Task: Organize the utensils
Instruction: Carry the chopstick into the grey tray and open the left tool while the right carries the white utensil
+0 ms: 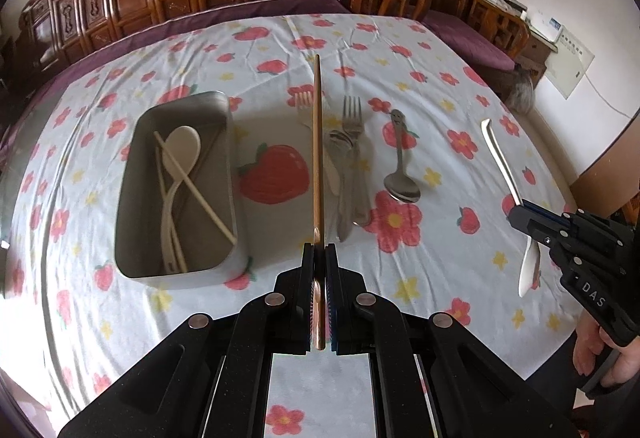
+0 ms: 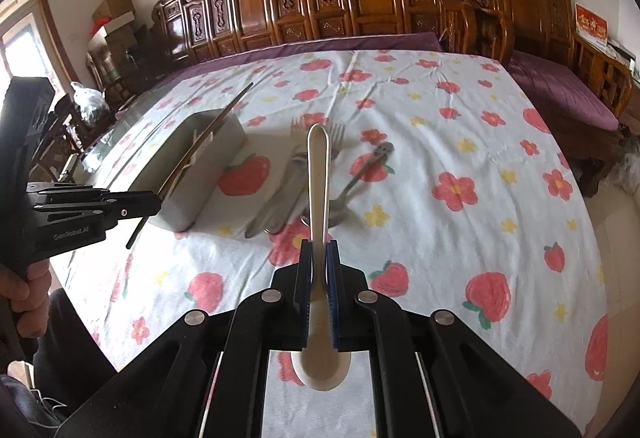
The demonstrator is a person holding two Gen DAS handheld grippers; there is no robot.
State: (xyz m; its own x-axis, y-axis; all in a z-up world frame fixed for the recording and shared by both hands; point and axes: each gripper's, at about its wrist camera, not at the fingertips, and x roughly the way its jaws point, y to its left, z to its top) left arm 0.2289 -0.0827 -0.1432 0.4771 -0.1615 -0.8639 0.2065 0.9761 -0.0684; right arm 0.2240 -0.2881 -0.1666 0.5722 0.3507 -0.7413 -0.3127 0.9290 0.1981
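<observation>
I have a piece in each hand. My left gripper (image 1: 319, 254) is clamped on a brown chopstick (image 1: 317, 157), which sticks out forward over the table, and my right gripper (image 2: 319, 252) is clamped on the handle of a white spoon (image 2: 318, 189), its bowl hanging back toward the camera. Both are clear of the flowered tablecloth (image 1: 420, 49).

The grey box (image 1: 176, 193) sits to the left and already holds pale spoons and chopsticks. A pile of forks and a knife (image 1: 348, 165) and a metal spoon (image 1: 401, 173) lie loose beside it — not yet sorted.

I judge this the carry step. Next I need to bring each piece over the box, line it up lengthwise with the box, lower it and let go — the chopstick first, being nearer.
</observation>
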